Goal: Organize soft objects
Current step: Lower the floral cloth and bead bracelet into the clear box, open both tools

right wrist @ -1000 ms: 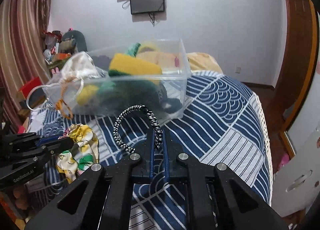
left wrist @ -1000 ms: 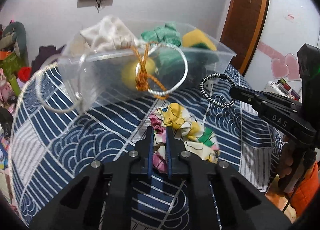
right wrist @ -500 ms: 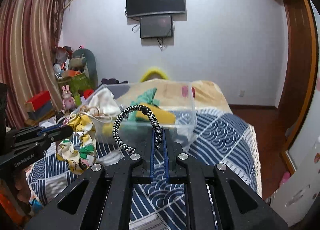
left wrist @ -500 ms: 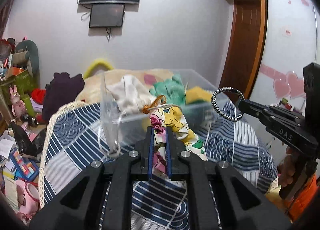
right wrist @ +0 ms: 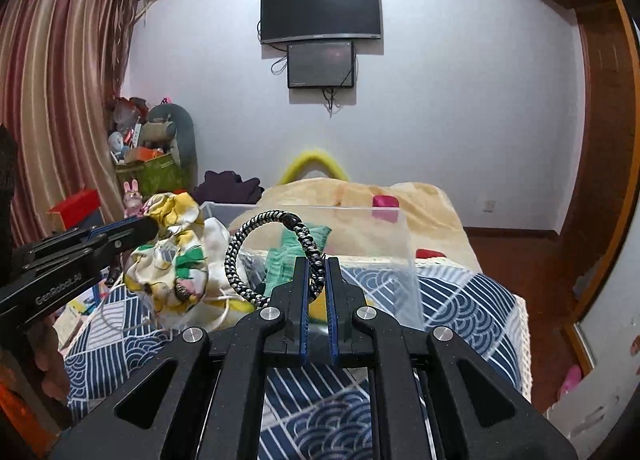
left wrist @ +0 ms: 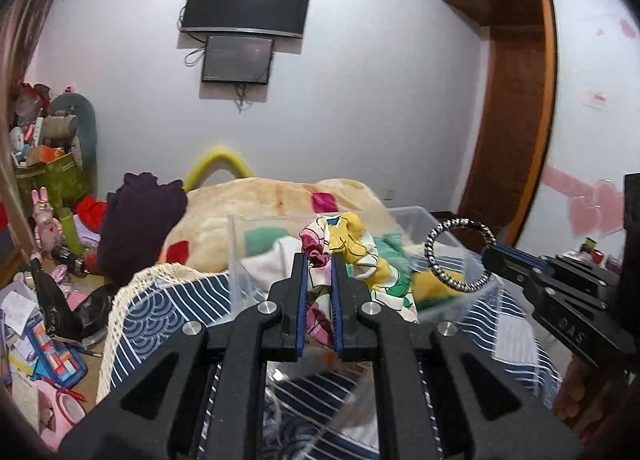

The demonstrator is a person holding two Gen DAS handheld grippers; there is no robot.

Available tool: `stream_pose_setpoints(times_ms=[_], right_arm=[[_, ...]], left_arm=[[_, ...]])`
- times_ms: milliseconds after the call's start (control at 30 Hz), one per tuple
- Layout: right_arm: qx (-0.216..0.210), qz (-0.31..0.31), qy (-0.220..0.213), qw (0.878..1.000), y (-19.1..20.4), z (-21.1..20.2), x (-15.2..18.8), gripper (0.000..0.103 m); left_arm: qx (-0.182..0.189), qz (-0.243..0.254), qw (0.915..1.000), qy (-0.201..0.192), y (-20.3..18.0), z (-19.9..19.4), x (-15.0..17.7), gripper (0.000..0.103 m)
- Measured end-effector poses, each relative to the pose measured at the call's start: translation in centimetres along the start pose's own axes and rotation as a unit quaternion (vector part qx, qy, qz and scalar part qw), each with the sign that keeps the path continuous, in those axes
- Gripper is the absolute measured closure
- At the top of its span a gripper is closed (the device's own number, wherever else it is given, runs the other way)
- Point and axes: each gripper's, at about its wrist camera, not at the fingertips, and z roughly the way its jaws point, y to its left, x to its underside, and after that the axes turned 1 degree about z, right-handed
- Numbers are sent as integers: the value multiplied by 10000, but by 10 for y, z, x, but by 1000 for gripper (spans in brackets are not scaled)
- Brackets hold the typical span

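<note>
My left gripper [left wrist: 319, 260] is shut on a floral yellow, pink and green cloth [left wrist: 352, 256], lifted off the bed in front of the clear plastic bin [left wrist: 416, 216]. The cloth also shows in the right wrist view [right wrist: 176, 256], hanging from the left gripper [right wrist: 154, 225]. My right gripper [right wrist: 316, 262] is shut on a black-and-white braided ring [right wrist: 268, 256], held upright near the bin [right wrist: 384, 236]. The ring also shows in the left wrist view [left wrist: 460, 256], at the tip of the right gripper [left wrist: 490, 256]. The bin holds green, white and yellow soft items [left wrist: 264, 252].
The bin sits on a bed with a blue-and-white patterned cover [right wrist: 460, 300] and a beige blanket [left wrist: 260, 204] behind. Clutter and toys [left wrist: 44, 220] lie on the floor to the left. A wooden door [left wrist: 512, 124] and a wardrobe stand to the right.
Both grippers have risen and tilted up, carrying the floral cloth and the braided ring higher above the bed; the bin now sits lower in both views.
</note>
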Motion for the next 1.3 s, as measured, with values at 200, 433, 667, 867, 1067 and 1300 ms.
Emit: stream_pose_setpoints(times_ms=[200, 433, 667, 867, 1067, 1300], right_arm=[[6, 10, 230, 9997, 7, 23, 2, 96], [-177, -102, 676, 9975, 10, 37, 14, 94], [-231, -66, 534, 9983, 6, 22, 7, 68], [-220, -44, 209, 9995, 1, -1, -5, 68], [-204, -146, -181, 9995, 4, -29, -12, 51], [-131, -143, -644, 9977, 7, -61, -14, 31]], left_arm=[[-376, -38, 9992, 100, 10, 30, -2, 93], [-380, 71, 9982, 468, 10, 53, 14, 92], [-320, 188, 9976, 583, 5, 49, 16, 86], [7, 43, 9987, 498, 7, 31, 4, 81], [-37, 289, 9994, 206, -4, 6, -7, 41], [-186, 540, 9982, -177, -17, -22, -13, 29]])
